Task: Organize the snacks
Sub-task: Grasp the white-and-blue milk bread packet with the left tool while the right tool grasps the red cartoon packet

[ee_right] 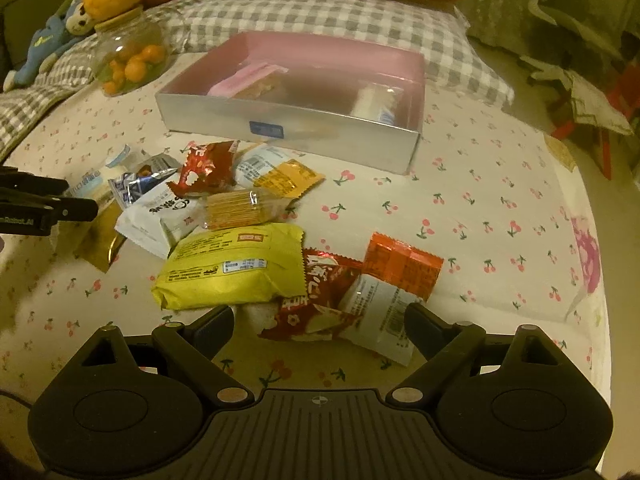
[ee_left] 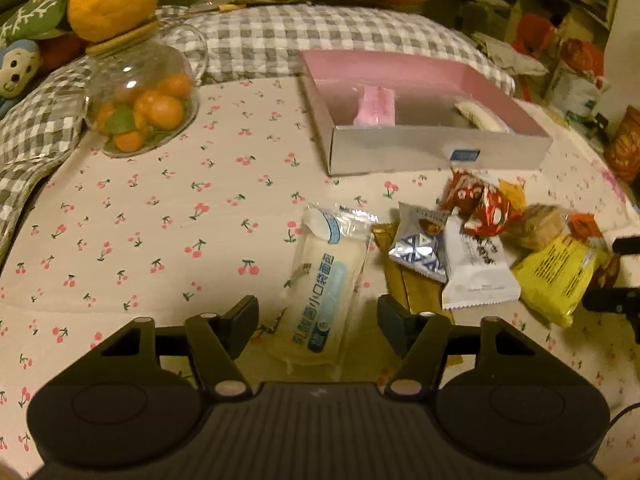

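Left tool [ee_left: 316, 322] spread, straddling bread packet [ee_left: 320, 280]; right tool [ee_right: 320, 326] spread around red wrapper [ee_right: 316, 304].

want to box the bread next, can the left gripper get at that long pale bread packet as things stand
Probably yes: the left gripper is open, and the bread packet lies flat right between its fingers with nothing on top; only its right edge sits near the gold packet.

Left gripper [ee_left: 316, 320]: black plastic, ribbed centre plate, round side housings. Right gripper [ee_right: 319, 326]: identical build. Pale rivets mark the linkage pivots.
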`<state>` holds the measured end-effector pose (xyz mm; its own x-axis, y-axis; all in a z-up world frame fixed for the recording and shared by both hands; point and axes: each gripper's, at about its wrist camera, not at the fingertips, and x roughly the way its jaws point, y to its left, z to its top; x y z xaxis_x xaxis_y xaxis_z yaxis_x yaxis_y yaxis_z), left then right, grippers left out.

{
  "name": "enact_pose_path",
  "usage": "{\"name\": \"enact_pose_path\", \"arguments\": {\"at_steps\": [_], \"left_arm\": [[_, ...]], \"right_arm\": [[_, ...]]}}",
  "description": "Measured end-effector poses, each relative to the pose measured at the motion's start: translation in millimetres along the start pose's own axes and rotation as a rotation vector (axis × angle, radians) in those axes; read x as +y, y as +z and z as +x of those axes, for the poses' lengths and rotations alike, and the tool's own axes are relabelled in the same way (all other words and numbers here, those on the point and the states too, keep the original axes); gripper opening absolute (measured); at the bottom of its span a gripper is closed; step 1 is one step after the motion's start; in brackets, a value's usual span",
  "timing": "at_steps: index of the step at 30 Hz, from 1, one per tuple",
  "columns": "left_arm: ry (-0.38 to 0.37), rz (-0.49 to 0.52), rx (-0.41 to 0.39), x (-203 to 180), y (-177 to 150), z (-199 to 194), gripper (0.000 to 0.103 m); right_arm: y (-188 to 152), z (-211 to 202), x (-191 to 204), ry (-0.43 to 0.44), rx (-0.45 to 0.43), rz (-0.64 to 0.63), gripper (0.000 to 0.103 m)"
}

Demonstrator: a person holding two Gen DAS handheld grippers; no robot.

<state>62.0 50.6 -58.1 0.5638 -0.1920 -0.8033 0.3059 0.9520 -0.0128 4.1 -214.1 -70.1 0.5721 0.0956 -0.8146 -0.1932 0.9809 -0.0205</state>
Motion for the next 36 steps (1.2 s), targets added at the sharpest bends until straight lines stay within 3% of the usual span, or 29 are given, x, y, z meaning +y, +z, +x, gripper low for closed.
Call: {"name": "enact_pose_path", "arguments": {"at_steps": [8, 12, 14, 20, 36], "left_arm": [[0.011, 0.01, 0.014, 0, 1, 7, 0.052], [0.002, 0.012, 0.015, -1, 5, 9, 0.044], [0.002, 0.014, 0.014, -2, 5, 9, 0.037], [0.0, -0.011, 0.009, -1, 8, 8, 0.028], [-0.047, -0.073, -0.011, -1, 13, -4, 0.026]], "right_arm": [[0, 3, 1, -0.016, -0.014, -0.041, 0.069], [1, 2, 6, -0.006, -0.021, -0.071, 0.049], [2, 2, 9, -0.002, -0.016, -0.08, 0.049], [5, 1, 9, -0.001, -0.009, -0.074, 0.049], [15, -27, 2, 0.0, -0.06, -0.022, 0.049]]}}
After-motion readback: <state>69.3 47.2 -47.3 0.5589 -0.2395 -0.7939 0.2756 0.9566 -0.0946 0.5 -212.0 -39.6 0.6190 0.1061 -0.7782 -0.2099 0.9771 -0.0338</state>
